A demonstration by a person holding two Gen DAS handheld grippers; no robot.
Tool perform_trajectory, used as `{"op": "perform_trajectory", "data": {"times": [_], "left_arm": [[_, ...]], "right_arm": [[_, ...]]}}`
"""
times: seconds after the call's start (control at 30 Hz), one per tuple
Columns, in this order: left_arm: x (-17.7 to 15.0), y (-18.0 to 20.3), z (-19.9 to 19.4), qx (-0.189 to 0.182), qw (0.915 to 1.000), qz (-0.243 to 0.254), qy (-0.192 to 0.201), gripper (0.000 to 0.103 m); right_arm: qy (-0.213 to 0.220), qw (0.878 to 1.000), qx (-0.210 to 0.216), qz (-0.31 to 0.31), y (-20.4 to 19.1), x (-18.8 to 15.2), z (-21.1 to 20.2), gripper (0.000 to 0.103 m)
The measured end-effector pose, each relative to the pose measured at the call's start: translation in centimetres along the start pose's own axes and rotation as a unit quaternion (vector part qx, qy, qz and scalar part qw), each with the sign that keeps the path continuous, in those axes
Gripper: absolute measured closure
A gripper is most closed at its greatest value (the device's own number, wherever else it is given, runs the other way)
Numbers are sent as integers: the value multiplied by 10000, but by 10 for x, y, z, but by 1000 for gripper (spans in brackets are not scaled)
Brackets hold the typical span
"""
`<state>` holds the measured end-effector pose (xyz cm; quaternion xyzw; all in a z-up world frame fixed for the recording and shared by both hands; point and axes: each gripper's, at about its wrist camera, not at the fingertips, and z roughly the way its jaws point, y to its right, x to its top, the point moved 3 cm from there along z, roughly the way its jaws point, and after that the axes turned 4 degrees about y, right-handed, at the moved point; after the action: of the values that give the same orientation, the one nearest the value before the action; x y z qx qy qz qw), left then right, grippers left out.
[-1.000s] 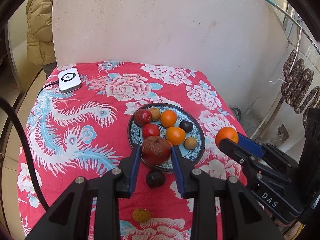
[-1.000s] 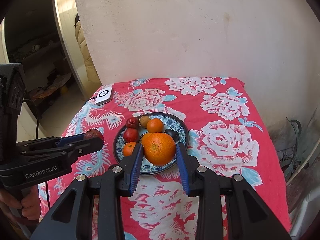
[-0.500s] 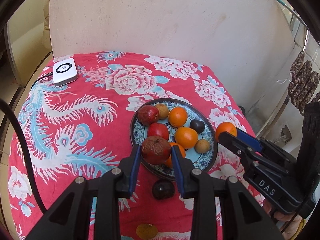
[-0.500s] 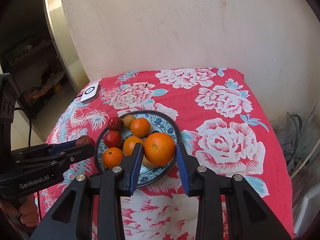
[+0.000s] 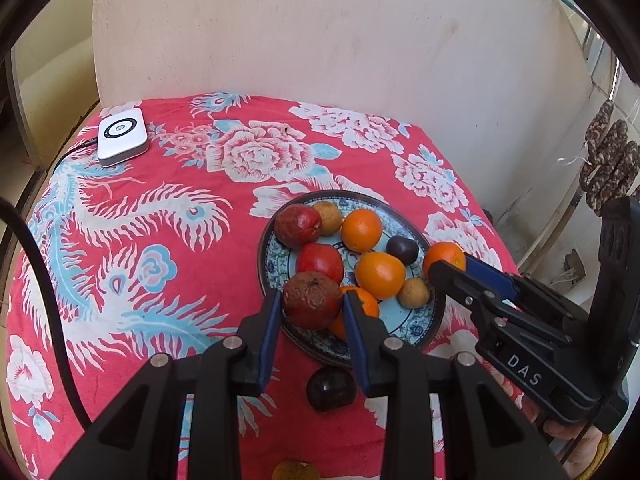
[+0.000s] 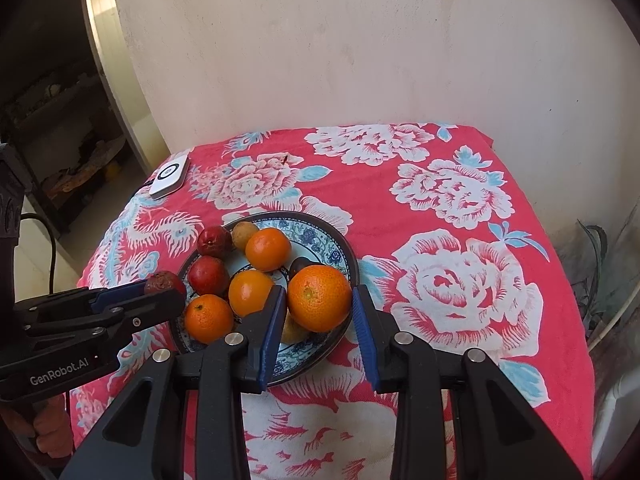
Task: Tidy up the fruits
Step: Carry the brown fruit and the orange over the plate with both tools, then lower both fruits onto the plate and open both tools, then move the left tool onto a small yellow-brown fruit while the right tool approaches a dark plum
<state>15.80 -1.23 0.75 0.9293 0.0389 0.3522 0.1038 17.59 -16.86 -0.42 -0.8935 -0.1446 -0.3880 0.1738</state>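
a red floral table (image 5: 120, 280) fills the lower frame, with a blue patterned plate (image 5: 416, 326) of fruit at centre. the left claw (image 5: 310, 304) is clamped on a wrinkled brown fruit (image 5: 312, 300) over the plate's near rim; the right claw (image 6: 318, 300) is clamped on an orange (image 6: 319, 298) above the plate's right side.
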Motion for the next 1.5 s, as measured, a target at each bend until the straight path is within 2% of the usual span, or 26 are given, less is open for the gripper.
{"op": "perform_trajectory", "data": {"times": [0.5,0.7,0.93,1.5], "left_arm": [[-1,3,3,50,9999,86,21,71],[-1,4,0,42,9999,102,28,69],[-3,6,-10,11,9998,135,111,60],[-23,1,-44,52,9998,149,155,59]], "right_arm": [[-66,9999,43,-66,-3,-2,5,68],[9,10000,63,-75,-5,-2,2,58],[174,9997,60,-135,-8,0,-11,55],[332,9989,224,-241,-35,-20,-46,55]]}}
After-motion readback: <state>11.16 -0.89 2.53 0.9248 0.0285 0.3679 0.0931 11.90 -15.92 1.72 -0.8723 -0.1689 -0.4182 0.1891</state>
